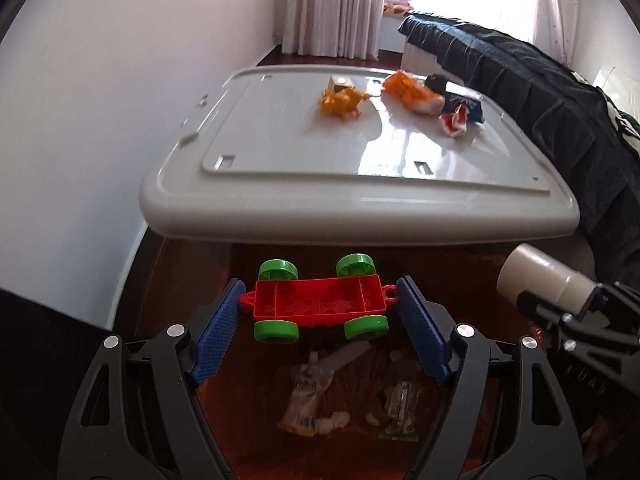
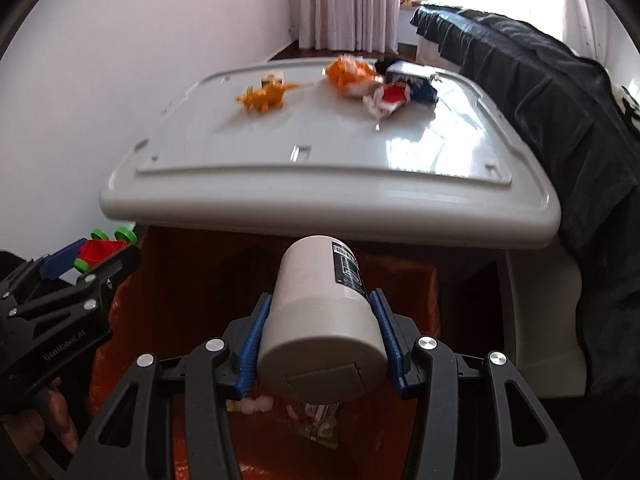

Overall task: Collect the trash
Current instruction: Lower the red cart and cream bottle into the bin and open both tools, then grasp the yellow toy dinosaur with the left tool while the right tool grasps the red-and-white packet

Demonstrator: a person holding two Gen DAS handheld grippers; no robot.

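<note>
Bedroom with curtains behind; left tool [image 1: 320, 312] pinches a toy car [image 1: 320, 300], right tool [image 2: 320, 332] grips a white bottle [image 2: 320, 320], both above an orange bag [image 2: 416, 280] ahead of a gray lid [image 1: 280, 152].

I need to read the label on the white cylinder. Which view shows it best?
Right wrist view: the white cylinder fills the centre between the fingers, its black label facing up. The left wrist view catches only its end at the right edge.
</note>
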